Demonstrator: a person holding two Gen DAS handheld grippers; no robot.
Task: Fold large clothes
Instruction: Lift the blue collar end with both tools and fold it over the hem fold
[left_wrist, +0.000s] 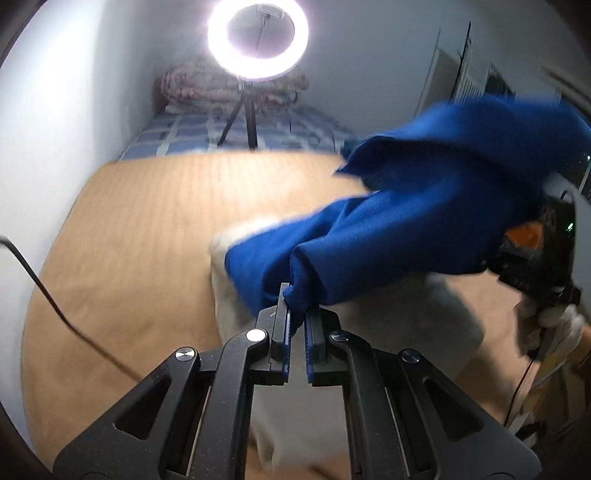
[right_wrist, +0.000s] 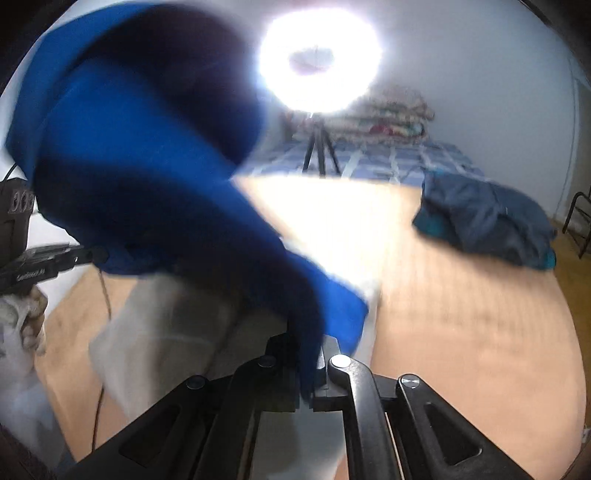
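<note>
A bright blue knitted garment (left_wrist: 424, 206) hangs in the air between both grippers, above the tan bed surface (left_wrist: 147, 221). My left gripper (left_wrist: 297, 306) is shut on one edge of it. My right gripper (right_wrist: 308, 347) is shut on another edge of the same garment (right_wrist: 147, 155), which fills the upper left of the right wrist view and is blurred. The right gripper's body shows at the right edge of the left wrist view (left_wrist: 539, 251). A pale cream cloth (left_wrist: 369, 332) lies flat on the surface under the blue garment.
A ring light on a tripod (left_wrist: 258, 40) stands at the far end. Behind it lie a blue checked sheet (left_wrist: 258, 129) and folded floral quilts (left_wrist: 207, 88). A dark blue crumpled garment (right_wrist: 487, 218) lies at the right. A black cable (left_wrist: 55, 302) crosses the left.
</note>
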